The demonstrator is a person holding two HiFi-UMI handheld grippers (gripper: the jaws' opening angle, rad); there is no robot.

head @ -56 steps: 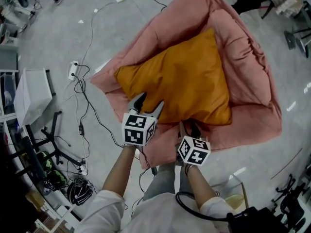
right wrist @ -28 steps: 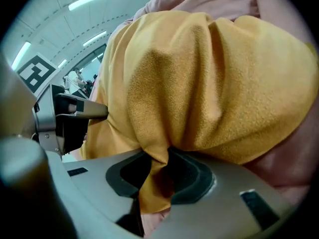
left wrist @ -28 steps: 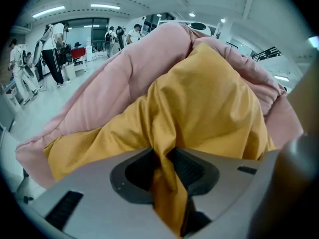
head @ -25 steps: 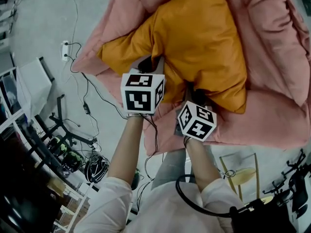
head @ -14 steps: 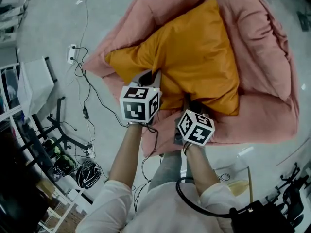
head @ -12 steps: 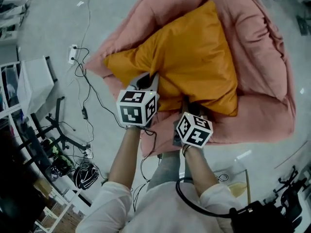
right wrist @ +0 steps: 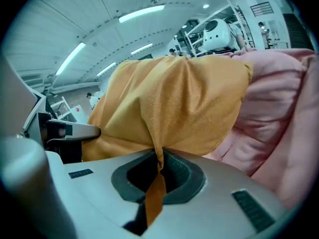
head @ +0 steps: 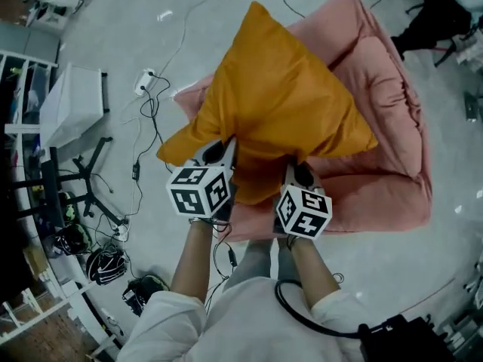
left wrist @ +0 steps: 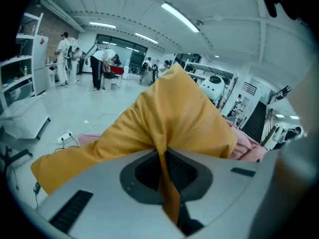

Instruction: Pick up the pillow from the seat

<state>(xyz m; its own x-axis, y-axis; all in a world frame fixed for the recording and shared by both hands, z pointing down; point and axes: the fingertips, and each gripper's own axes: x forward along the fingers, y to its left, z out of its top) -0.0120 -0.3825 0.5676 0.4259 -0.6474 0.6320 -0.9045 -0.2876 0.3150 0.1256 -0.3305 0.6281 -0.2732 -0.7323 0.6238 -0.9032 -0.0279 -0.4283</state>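
The orange pillow (head: pixel 275 104) hangs tilted in the air above the pink cushioned seat (head: pixel 385 157), its far corner pointing up. My left gripper (head: pixel 224 151) is shut on the pillow's near edge at the left, and a fold of orange cloth (left wrist: pixel 164 168) is pinched between its jaws. A hand's width to the right, my right gripper (head: pixel 294 170) is shut on the same edge, with a strip of the cloth (right wrist: pixel 157 178) caught between its jaws. The pillow (right wrist: pixel 169 103) fills the middle of the right gripper view, with the pink seat (right wrist: pixel 279 113) beside it.
Cables and power strips (head: pixel 145 81) lie on the grey floor left of the seat. A white box (head: pixel 72 111) and black stand legs (head: pixel 83 187) stand at the left, with helmets (head: pixel 106 266) near the person's feet. People (left wrist: pixel 102 66) stand far off in the hall.
The pillow has come up off the seat and now stands tilted on its near edge between both grippers. Both grippers have risen and drawn back a little.
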